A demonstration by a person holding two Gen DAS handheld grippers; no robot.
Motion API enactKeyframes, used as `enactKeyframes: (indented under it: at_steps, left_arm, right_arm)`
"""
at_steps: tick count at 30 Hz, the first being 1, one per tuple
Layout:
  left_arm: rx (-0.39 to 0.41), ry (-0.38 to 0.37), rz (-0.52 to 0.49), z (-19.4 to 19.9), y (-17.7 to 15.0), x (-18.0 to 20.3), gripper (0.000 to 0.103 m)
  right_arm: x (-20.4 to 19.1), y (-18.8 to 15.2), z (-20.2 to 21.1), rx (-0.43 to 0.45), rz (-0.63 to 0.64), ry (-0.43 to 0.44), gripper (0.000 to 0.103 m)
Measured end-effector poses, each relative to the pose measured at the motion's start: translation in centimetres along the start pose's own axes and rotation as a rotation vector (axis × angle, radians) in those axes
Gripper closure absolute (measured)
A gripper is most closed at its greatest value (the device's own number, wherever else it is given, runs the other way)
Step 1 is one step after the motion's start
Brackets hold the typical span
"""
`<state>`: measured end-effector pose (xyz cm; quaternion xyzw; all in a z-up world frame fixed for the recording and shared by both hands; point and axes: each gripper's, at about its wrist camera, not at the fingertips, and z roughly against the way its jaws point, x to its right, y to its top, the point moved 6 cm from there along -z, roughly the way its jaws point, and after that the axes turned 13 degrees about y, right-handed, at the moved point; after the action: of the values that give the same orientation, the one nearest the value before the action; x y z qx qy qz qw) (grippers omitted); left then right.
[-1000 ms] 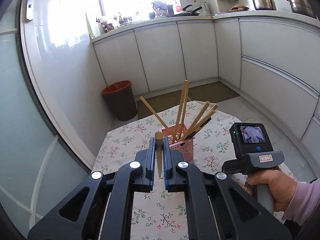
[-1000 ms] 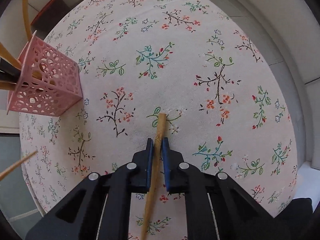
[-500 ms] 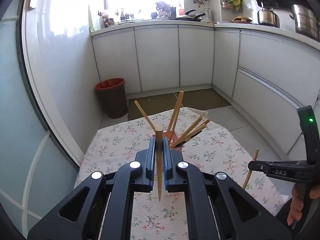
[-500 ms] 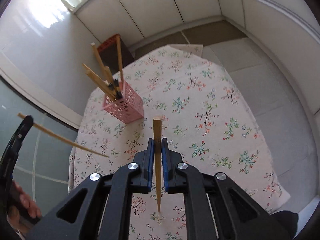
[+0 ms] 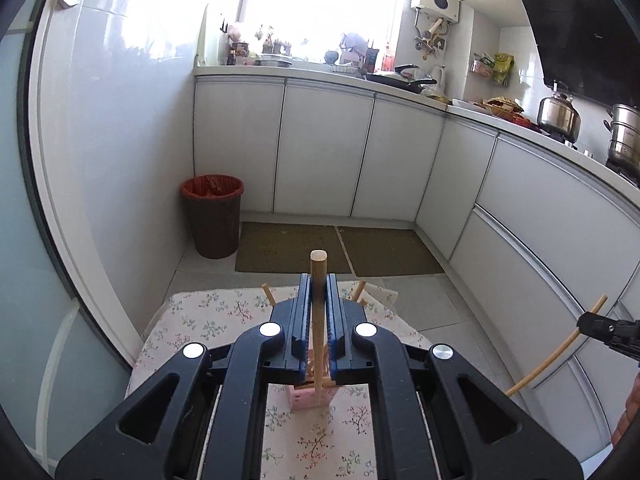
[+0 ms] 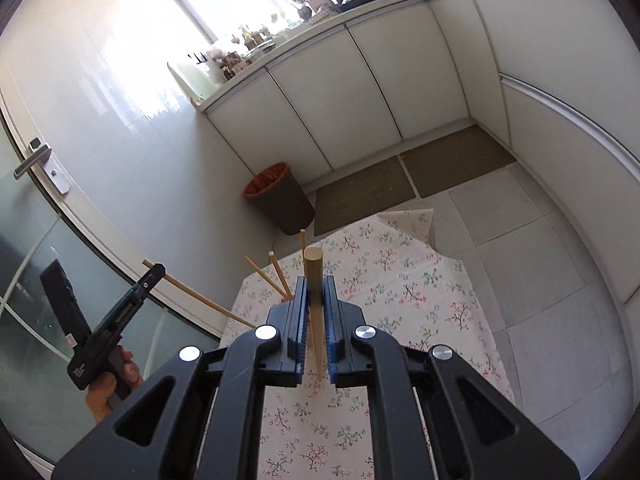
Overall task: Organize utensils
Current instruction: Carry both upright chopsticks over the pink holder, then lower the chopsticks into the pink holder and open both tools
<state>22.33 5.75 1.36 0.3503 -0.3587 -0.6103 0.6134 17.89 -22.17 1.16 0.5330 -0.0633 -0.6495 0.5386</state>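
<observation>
My left gripper (image 5: 319, 280) is shut on a wooden chopstick (image 5: 319, 262) that stands upright between its pads, high above the floral-cloth table (image 5: 208, 320). The pink basket (image 5: 310, 398) sits straight below, mostly hidden by the jaws, with the tips of its chopsticks (image 5: 267, 294) poking out on either side. My right gripper (image 6: 314, 282) is shut on a second chopstick (image 6: 313, 260), also held above the table (image 6: 400, 280). Several basket chopsticks (image 6: 276, 278) show just left of it. In the right wrist view the left gripper (image 6: 154, 274) appears at the left with its chopstick (image 6: 200, 300).
A dark bin with a red liner (image 5: 212, 216) stands on the floor beyond the table, beside two brown mats (image 5: 340, 248). White cabinets (image 5: 320, 148) line the back and right. A glass door with a metal handle (image 6: 34, 162) runs along the left.
Both grippers have risen with their chopsticks. The right one lifted its chopstick off the cloth and tipped up to face the kitchen. The basket has slid behind the jaws in both views.
</observation>
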Motion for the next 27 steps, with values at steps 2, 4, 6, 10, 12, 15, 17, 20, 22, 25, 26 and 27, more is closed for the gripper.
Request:
enactKeyframes:
  at_steps: [2, 4, 6, 10, 12, 15, 17, 20, 22, 25, 26, 27]
  left_arm:
    - [0.01, 0.017, 0.001, -0.9, 0.8, 0.2, 0.097]
    - [0.015, 0.039, -0.002, -2.1, 1.0, 0.5, 0.097]
    - [0.009, 0.052, -0.006, -3.5, 0.8, 0.8, 0.097]
    - [-0.027, 0.066, -0.013, -6.7, -0.7, 1.2, 0.096]
    - [-0.069, 0.061, -0.023, -8.1, -1.9, 1.4, 0.088]
    - [-0.043, 0.037, 0.029, -7.2, -2.4, 0.3, 0.054]
    - [-0.001, 0.035, 0.094, -5.5, -1.5, -1.3, 0.05]
    - [0.026, 0.051, 0.19, -3.5, -0.4, -4.2, 0.043]
    - [0.046, 0.083, 0.235, -2.6, -0.1, -6.2, 0.038]
    - [0.056, 0.134, 0.252, -2.3, -0.3, -8.0, 0.037]
    - [0.048, 0.135, 0.257, -2.5, -0.6, -8.5, 0.037]
    - [0.039, 0.134, 0.261, -2.6, -0.8, -8.8, 0.037]
  right_arm:
    - [-0.6, 1.6, 0.0, 0.02, 0.012, 0.013, 0.095]
    - [-1.5, 2.6, 0.0, 0.034, 0.03, 0.021, 0.095]
    - [-2.4, 3.4, -0.2, 0.046, 0.048, 0.032, 0.095]
    - [-3.9, 4.3, -0.7, 0.05, 0.067, 0.057, 0.095]
    - [-4.7, 4.9, -1.1, 0.053, 0.069, 0.077, 0.095]
    - [-6.3, 5.8, -1.9, 0.065, 0.085, 0.108, 0.095]
    - [-7.2, 6.3, -2.9, 0.073, 0.095, 0.119, 0.095]
    - [-8.7, 6.5, -5.3, 0.083, 0.124, 0.117, 0.095]
    - [-9.3, 6.0, -7.2, 0.095, 0.156, 0.095, 0.095]
    - [-9.5, 4.6, -10.8, 0.092, 0.202, 0.064, 0.095]
    - [-9.5, 4.0, -12.0, 0.092, 0.225, 0.047, 0.095]
    - [-9.5, 3.3, -13.2, 0.092, 0.25, 0.03, 0.095]
